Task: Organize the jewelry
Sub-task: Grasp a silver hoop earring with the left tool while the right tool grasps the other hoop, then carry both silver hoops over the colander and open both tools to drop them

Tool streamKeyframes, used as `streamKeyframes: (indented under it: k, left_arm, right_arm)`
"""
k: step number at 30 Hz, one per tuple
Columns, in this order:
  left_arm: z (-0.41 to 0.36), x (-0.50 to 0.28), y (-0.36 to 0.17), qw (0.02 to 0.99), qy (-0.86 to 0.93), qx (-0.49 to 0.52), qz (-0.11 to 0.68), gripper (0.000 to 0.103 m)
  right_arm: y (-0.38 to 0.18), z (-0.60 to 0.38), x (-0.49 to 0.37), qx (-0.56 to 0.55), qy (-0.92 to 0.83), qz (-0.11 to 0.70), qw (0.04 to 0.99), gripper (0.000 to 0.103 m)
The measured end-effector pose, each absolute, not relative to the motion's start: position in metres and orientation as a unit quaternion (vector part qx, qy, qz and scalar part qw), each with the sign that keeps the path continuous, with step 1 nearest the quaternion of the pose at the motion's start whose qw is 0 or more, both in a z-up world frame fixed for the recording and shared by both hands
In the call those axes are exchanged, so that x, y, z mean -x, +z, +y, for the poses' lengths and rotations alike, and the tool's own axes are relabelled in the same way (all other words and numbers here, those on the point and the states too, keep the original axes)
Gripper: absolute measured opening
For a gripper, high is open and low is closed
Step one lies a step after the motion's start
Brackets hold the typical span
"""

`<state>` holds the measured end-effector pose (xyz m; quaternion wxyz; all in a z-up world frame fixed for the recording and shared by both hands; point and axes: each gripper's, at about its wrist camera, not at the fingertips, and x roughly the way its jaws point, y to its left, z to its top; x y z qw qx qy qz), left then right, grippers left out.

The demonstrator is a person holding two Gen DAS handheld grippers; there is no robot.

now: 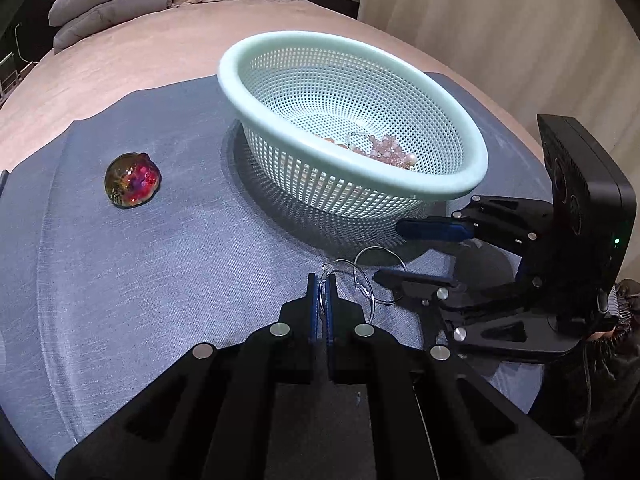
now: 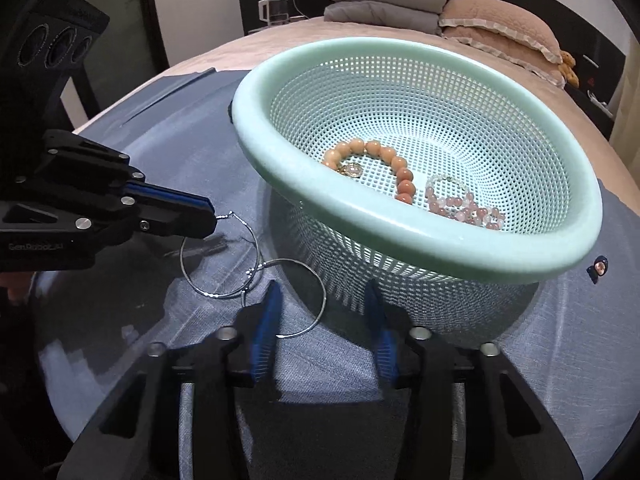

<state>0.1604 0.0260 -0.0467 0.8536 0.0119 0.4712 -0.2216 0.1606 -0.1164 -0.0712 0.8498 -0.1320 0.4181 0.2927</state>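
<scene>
A mint-green mesh basket (image 1: 460,184) (image 2: 256,148) stands on a blue-grey cloth. Inside lie an orange bead bracelet (image 2: 394,164) and a pink bead bracelet (image 2: 466,208) (image 1: 386,148). Two thin silver hoop earrings (image 2: 192,276) (image 1: 374,284) are linked together in front of the basket. My left gripper (image 1: 322,280) (image 2: 212,216) is shut on the top of one hoop. The other hoop (image 2: 320,308) lies on the cloth just in front of my right gripper (image 2: 324,300) (image 1: 390,250), which is open beside the basket's wall.
A glossy red-gold round ornament (image 1: 133,180) sits on the cloth at the left. A small dark charm (image 2: 598,268) lies right of the basket. The cloth (image 1: 160,280) covers a bed with folded grey blankets (image 2: 384,0) and pink pillows (image 2: 500,24) at the far end.
</scene>
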Motion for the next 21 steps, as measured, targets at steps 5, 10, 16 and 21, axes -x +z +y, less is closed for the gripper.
streamKeyframes:
  k: [5,10,16,21]
  left_arm:
    - [0.035,-0.155,-0.036,0.859,-0.228,-0.009,0.458,0.004]
    - [0.043,-0.154,-0.024,0.864,-0.231,0.0,0.447,0.004]
    - [0.05,-0.147,-0.016,0.866,-0.228,-0.006,0.445,0.004]
    - [0.042,-0.151,-0.037,0.857,-0.217,-0.022,0.468,0.004]
  right_arm:
    - [-0.067,-0.125,-0.162,0.096,0.335,0.442,0.827,0.002]
    - [-0.057,-0.152,-0.154,0.066,0.344,0.432,0.831,0.002]
    - [-0.027,-0.183,-0.137,0.056,0.346,0.392,0.851,0.002]
    - [-0.006,-0.196,-0.138,0.038,0.348,0.364,0.863,0.002]
